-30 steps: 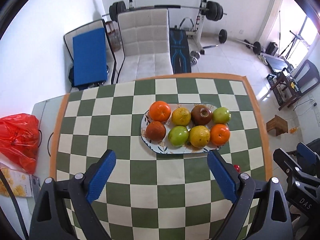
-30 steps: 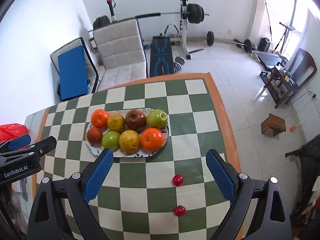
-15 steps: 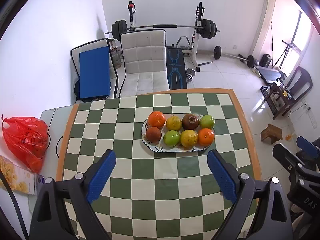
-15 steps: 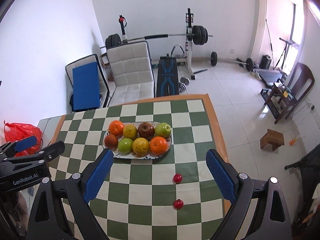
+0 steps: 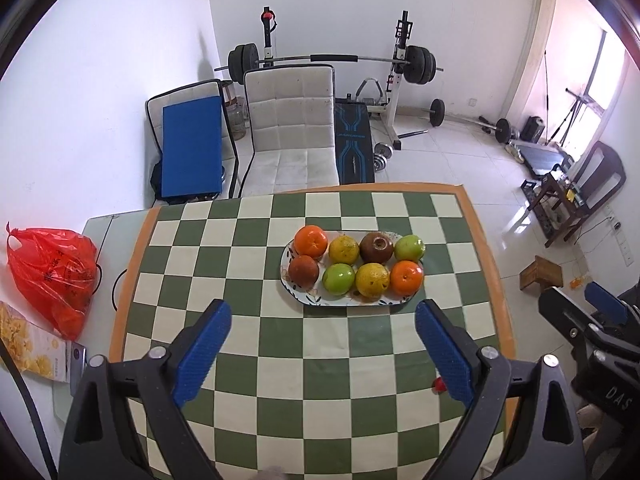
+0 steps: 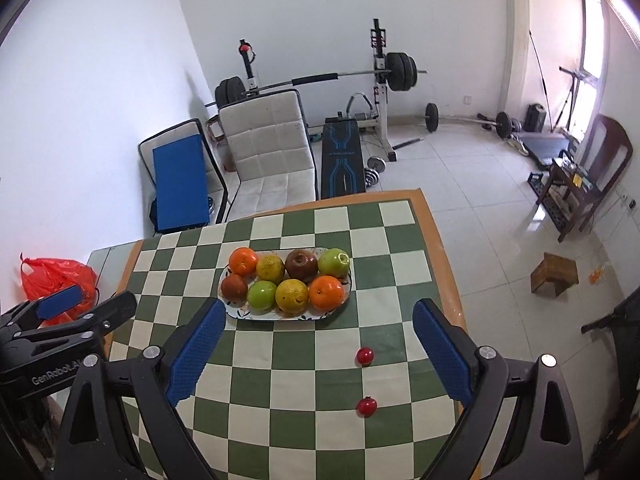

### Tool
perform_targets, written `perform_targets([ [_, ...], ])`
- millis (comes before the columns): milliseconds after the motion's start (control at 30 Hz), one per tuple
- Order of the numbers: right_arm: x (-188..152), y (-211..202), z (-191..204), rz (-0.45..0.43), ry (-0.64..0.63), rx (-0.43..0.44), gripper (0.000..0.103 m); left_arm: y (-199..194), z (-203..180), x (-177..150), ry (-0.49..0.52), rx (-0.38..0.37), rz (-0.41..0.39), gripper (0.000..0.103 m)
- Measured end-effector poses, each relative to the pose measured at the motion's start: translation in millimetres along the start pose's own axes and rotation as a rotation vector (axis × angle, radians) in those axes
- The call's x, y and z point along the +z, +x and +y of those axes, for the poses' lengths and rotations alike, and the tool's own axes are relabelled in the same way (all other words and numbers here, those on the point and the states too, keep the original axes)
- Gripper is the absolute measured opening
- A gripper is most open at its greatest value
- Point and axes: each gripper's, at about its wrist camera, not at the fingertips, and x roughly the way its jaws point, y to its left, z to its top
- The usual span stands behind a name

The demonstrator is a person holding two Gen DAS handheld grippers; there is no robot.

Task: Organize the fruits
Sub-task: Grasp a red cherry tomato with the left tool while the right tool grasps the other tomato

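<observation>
Left hand-held gripper (image 5: 322, 354) jaws opening, nothing between them, already wide; it sits above the near part of the counter (image 5: 192, 264), aimed down at the checkered green-and-cream cloth. Right hand-held gripper (image 6: 316, 354) same: jaws opening, wide, empty, over the near right part of the counter. Ahead of both, well apart from the pads, an oval patterned plate (image 5: 298, 298) holds eight fruits in two rows of four, packed so neighbours touch: back row orange (image 5: 311, 241), yellowish citrus (image 5: 344, 249), dark brown-red apple (image 5: 376, 247), green apple (image 5: 409, 247); front row dark red fruit (image 5: 304, 270), green apple (image 5: 339, 278), yellow citrus (image 5: 372, 279), orange (image 5: 407, 277). Two small red fruits (image 6: 365, 356), cherry tomatoes or similar, can't tell which, lie loose on the cloth near the right edge, one nearer the plate, the other (image 6: 367, 406) closer to the camera, apart from each other. Judgement: plate looks done, and these two are the likely leftovers. They look light, round, smooth-skinned, apt to roll or squirt out, and easily crushed; take across the widest middle, pads either side, gentle close. Apples and citrus are firmer and heavier and tolerate a firmer grip. Beyond the counter: red plastic bag (image 5: 52, 276), white chair (image 5: 292, 128), barbell rack (image 5: 400, 76).
</observation>
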Motion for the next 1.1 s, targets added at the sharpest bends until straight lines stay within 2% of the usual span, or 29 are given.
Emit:
perform_targets([
  [67, -2, 16, -14, 0.027, 0.030, -0.001, 0.100, 15, -6, -1, 0.026, 0.053, 0.018, 0.103],
  [167, -16, 56, -40, 0.120, 0.075, -0.034, 0.100, 45, -14, -6, 0.058, 0.118, 0.069, 0.103],
  [300, -59, 126, -77, 0.287, 0.144, -0.054, 0.099, 105, -31, -24, 0.108, 0.169, 0.201, 0.103],
  [367, -88, 165, -92, 0.393, 0.185, -0.050, 0.091, 136, -40, -36, 0.134, 0.163, 0.284, 0.103],
  [433, -118, 199, -104, 0.492, 0.216, -0.046, 0.075, 167, -50, -51, 0.158, 0.166, 0.361, 0.103],
  [500, -144, 224, -111, 0.561, 0.236, -0.047, 0.072, 193, -60, -66, 0.178, 0.162, 0.425, 0.103],
  [600, -171, 250, -116, 0.630, 0.262, -0.022, 0.060, 221, -70, -83, 0.202, 0.163, 0.500, 0.103],
  [633, -176, 256, -116, 0.641, 0.257, -0.017, 0.054, 228, -74, -86, 0.208, 0.162, 0.518, 0.103],
  [700, -182, 263, -113, 0.654, 0.241, -0.005, 0.048, 239, -81, -91, 0.217, 0.150, 0.541, 0.103],
  [733, -180, 261, -109, 0.629, 0.214, -0.011, 0.035, 244, -86, -91, 0.217, 0.140, 0.554, 0.103],
  [767, -178, 260, -107, 0.619, 0.199, -0.006, 0.030, 248, -90, -91, 0.212, 0.123, 0.565, 0.103],
  [900, -166, 250, -117, 0.567, 0.205, -0.027, 0.030, 258, -118, -81, 0.191, 0.016, 0.571, 0.103],
  [1100, -147, 236, -157, 0.528, 0.267, -0.076, 0.030, 283, -176, -70, 0.222, -0.145, 0.602, 0.102],
])
